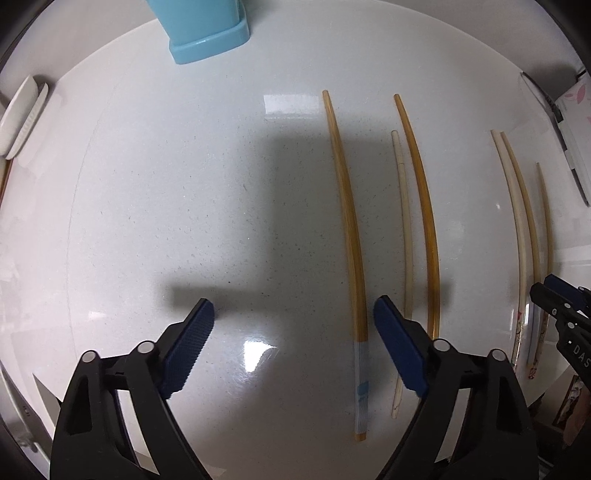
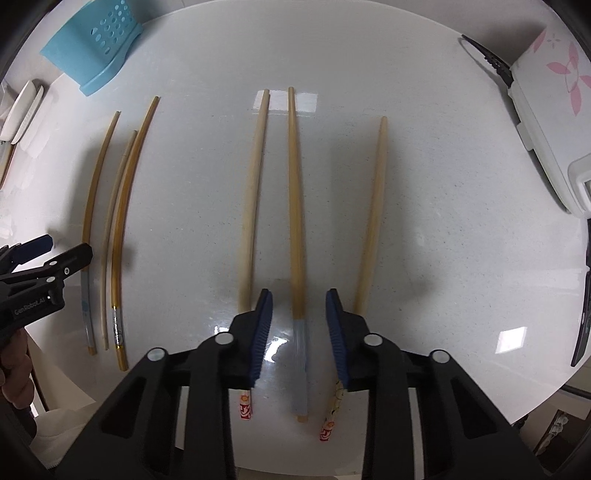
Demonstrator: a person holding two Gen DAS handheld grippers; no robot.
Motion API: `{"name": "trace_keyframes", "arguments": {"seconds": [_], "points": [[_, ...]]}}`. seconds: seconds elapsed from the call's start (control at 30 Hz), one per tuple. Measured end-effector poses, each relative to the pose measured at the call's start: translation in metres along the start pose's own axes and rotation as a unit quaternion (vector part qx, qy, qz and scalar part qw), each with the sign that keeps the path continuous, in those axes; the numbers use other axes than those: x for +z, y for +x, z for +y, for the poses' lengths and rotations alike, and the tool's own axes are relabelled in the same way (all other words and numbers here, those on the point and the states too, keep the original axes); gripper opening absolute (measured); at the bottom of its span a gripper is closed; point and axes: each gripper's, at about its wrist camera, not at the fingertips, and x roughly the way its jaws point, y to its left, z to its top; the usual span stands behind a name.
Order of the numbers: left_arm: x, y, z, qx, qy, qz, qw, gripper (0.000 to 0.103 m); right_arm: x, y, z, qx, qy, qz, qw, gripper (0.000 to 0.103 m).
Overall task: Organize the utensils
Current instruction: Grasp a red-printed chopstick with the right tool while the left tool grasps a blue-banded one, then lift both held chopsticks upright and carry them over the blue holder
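Note:
Several chopsticks lie side by side on the white table. In the right wrist view, my right gripper (image 2: 299, 325) is open, its blue pads either side of an amber chopstick with a grey end (image 2: 297, 229). A pale chopstick (image 2: 251, 206) lies to its left and another (image 2: 373, 221) to its right. A second group of chopsticks (image 2: 118, 221) lies further left. In the left wrist view, my left gripper (image 1: 293, 339) is open and empty over the table, with an amber chopstick (image 1: 349, 229) between its pads, near the right one. A blue utensil holder (image 1: 207, 33) stands at the far edge.
A white dish (image 1: 22, 118) sits at the far left. A white appliance with a pink flower print (image 2: 554, 110) stands at the right, with a dark tool (image 2: 487, 59) beside it. The table's front edge runs close below both grippers.

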Motion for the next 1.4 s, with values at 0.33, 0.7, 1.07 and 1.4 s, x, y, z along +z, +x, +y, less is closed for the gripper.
{"name": "trace_keyframes", "arguments": {"seconds": [0.33,0.7,1.07,1.4], "points": [[0.001,-0.008,-0.006,-0.002,-0.005,0.009,0.9999,0.043,0.02,0.003,0.004,-0.002,0.008,0.014,1.0,0.007],[-0.014,-0.015,-0.009,-0.013,-0.003,-0.009,0.9999,0.007,0.026,-0.003,0.005,-0.002,0.012,0.013,1.0,0.007],[-0.024,-0.039,0.001,-0.04,-0.004,-0.043,0.9982,0.007,0.023,-0.034,0.002,0.002,0.028,-0.026,0.999,0.007],[-0.029,-0.087,0.012,-0.064,-0.009,-0.108,0.992,0.007,0.014,-0.05,0.013,0.02,0.031,-0.079,0.996,0.007]]}}
